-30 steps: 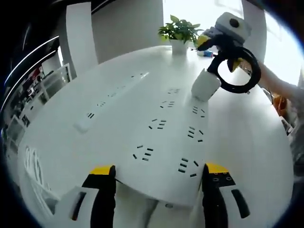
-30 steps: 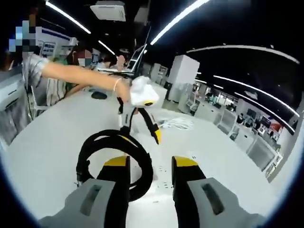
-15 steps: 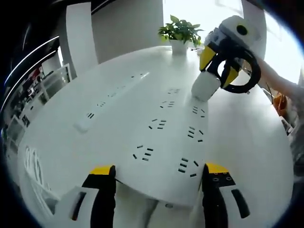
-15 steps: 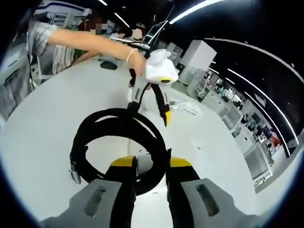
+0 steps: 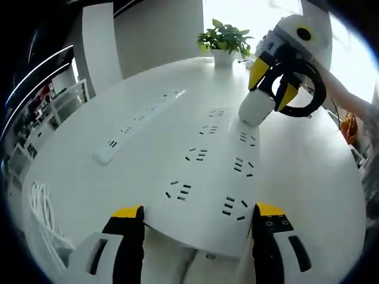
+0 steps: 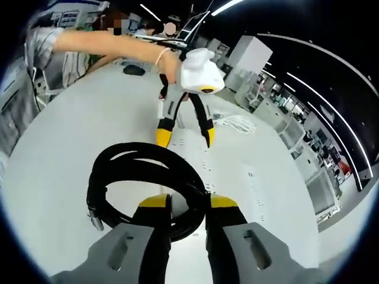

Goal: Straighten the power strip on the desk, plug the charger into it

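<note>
A: Status? Where's the charger?

B: Right gripper [image 6: 183, 204] has its jaws pinched on the coiled black cable [image 6: 139, 177]; the coil hangs at 9 o'clock of the jaws in the right gripper view. In the left gripper view the white charger brick [image 5: 256, 107] sits at 1 o'clock, touching the far end of the wide power strip [image 5: 207, 171], with the right gripper [image 5: 273, 83] over it.

A: Left?

B: Left gripper [image 5: 195, 219] is spread open and holds nothing, with the wide strip's near end between its jaws.

A: Handling?

B: Cable looks limp and springy, so it'll flop; I'd guess the brick is rigid, smooth plastic, a bit slippery. Better to grip the brick by its flat sides for plugging, not the cord.

A: Orientation?

B: Wide strip's long axis runs 6 to 1 o'clock in the left view. A slim power strip [image 5: 139, 124] lies on the white desk [image 5: 77, 183] beside it, running 8 to 12, so the two aren't parallel. Can't tell which way the brick's prongs face.
</note>
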Demonstrator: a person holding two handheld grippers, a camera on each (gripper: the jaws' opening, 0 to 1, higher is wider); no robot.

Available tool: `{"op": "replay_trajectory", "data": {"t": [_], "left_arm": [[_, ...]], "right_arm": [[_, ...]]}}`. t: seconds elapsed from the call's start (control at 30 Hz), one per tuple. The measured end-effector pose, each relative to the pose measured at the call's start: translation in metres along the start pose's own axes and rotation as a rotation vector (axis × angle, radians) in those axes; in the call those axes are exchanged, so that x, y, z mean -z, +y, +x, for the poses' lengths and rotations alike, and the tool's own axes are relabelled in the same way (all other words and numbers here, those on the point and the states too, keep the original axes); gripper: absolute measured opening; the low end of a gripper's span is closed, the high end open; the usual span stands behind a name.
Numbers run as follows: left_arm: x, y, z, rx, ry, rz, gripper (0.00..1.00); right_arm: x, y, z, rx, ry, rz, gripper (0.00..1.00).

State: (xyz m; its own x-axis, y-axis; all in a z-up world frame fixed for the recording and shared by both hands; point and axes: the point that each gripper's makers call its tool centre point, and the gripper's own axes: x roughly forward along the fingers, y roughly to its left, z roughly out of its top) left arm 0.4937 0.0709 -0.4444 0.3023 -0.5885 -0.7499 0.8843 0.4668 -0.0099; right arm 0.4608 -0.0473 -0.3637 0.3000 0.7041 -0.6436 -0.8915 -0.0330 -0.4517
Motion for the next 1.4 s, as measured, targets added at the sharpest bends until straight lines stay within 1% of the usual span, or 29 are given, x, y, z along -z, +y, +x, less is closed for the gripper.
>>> {"op": "replay_trajectory", "data": {"t": [0.07, 0.13, 0.2, 0.3, 0.4, 0.43, 0.5, 0.53, 0.57, 0.6, 0.63, 0.67, 0.7, 0.83, 0.87, 0.9, 0.97, 1.0, 1.03, 1.07, 1.1, 1.17, 1.23, 1.27, 1.3, 1.33, 1.4], "left_arm": [[0.000, -0.001, 0.000, 0.000, 0.002, 0.000, 0.76], [0.001, -0.001, 0.000, 0.000, 0.003, 0.000, 0.76], [0.002, -0.003, 0.000, 0.000, 0.002, 0.000, 0.76], [0.003, -0.004, 0.000, -0.001, 0.005, 0.000, 0.76], [0.005, -0.008, -0.001, -0.003, 0.012, -0.003, 0.76], [0.005, -0.009, -0.001, -0.004, 0.013, -0.005, 0.76], [0.006, -0.010, -0.001, -0.004, 0.015, -0.005, 0.76], [0.006, -0.011, -0.001, -0.004, 0.015, -0.004, 0.76], [0.007, -0.011, -0.001, -0.003, 0.015, -0.003, 0.76], [0.007, -0.012, -0.002, -0.002, 0.015, -0.001, 0.75], [0.007, -0.013, -0.002, -0.002, 0.016, -0.001, 0.75], [0.007, -0.013, -0.002, -0.003, 0.017, -0.002, 0.75], [0.008, -0.014, -0.002, -0.002, 0.016, 0.000, 0.75], [0.009, -0.016, -0.002, 0.005, 0.043, 0.006, 0.75], [0.009, -0.017, -0.002, 0.007, 0.054, 0.006, 0.75], [0.010, -0.017, -0.002, 0.010, 0.059, 0.007, 0.74], [0.011, -0.019, -0.002, 0.020, 0.074, 0.015, 0.74], [0.011, -0.019, -0.002, 0.024, 0.080, 0.018, 0.74], [0.011, -0.020, -0.002, 0.026, 0.081, 0.019, 0.74], [0.012, -0.021, -0.002, 0.030, 0.084, 0.023, 0.73], [0.012, -0.021, -0.002, 0.033, 0.089, 0.024, 0.73], [0.012, -0.022, -0.002, 0.036, 0.099, 0.027, 0.73], [0.012, -0.022, -0.002, 0.037, 0.106, 0.028, 0.73], [0.012, -0.023, -0.002, 0.039, 0.110, 0.029, 0.73], [0.012, -0.022, -0.002, 0.039, 0.113, 0.028, 0.72], [0.012, -0.023, -0.002, 0.040, 0.114, 0.031, 0.72], [0.011, -0.021, -0.003, 0.042, 0.111, 0.033, 0.72]], "right_arm": [[0.000, 0.001, 0.001, 0.000, 0.009, 0.014, 0.19], [0.001, 0.002, 0.002, -0.016, 0.025, 0.025, 0.19], [0.000, 0.005, 0.003, -0.025, 0.046, -0.001, 0.19], [-0.001, 0.006, 0.005, -0.033, 0.077, 0.001, 0.19], [0.001, 0.007, 0.006, -0.032, 0.080, 0.008, 0.19], [0.001, 0.009, 0.006, -0.028, 0.079, 0.044, 0.19], [0.000, 0.014, 0.006, -0.042, 0.077, 0.021, 0.19], [0.000, 0.015, 0.007, -0.051, 0.079, 0.032, 0.19], [0.000, 0.018, 0.007, -0.069, 0.070, 0.063, 0.19], [0.000, 0.017, 0.007, -0.085, 0.064, 0.071, 0.19], [-0.001, 0.017, 0.008, -0.092, 0.047, 0.058, 0.19], [0.000, 0.018, 0.008, -0.104, 0.040, 0.102, 0.19], [0.000, 0.017, 0.008, -0.105, 0.035, 0.085, 0.19], [0.001, 0.019, 0.011, -0.117, 0.027, 0.114, 0.19], [0.000, 0.021, 0.012, -0.125, 0.026, 0.077, 0.19], [0.001, 0.021, 0.013, -0.125, 0.018, 0.112, 0.19], [0.002, 0.018, 0.013, -0.142, -0.048, 0.160, 0.19], [0.006, 0.010, 0.014, -0.155, -0.075, 0.212, 0.19], [0.007, 0.007, 0.015, -0.158, -0.086, 0.245, 0.19], [0.006, 0.006, 0.015, -0.168, -0.112, 0.282, 0.19], [0.007, 0.006, 0.014, -0.170, -0.123, 0.256, 0.20], [0.006, 0.005, 0.014, -0.186, -0.147, 0.279, 0.20], [0.006, 0.003, 0.014, -0.194, -0.144, 0.283, 0.20], [0.007, 0.002, 0.014, -0.193, -0.129, 0.269, 0.20], [0.008, 0.000, 0.014, -0.190, -0.108, 0.272, 0.20], [0.009, -0.005, 0.011, -0.194, -0.097, 0.266, 0.20], [0.009, -0.006, 0.010, -0.192, -0.077, 0.254, 0.20]]}}
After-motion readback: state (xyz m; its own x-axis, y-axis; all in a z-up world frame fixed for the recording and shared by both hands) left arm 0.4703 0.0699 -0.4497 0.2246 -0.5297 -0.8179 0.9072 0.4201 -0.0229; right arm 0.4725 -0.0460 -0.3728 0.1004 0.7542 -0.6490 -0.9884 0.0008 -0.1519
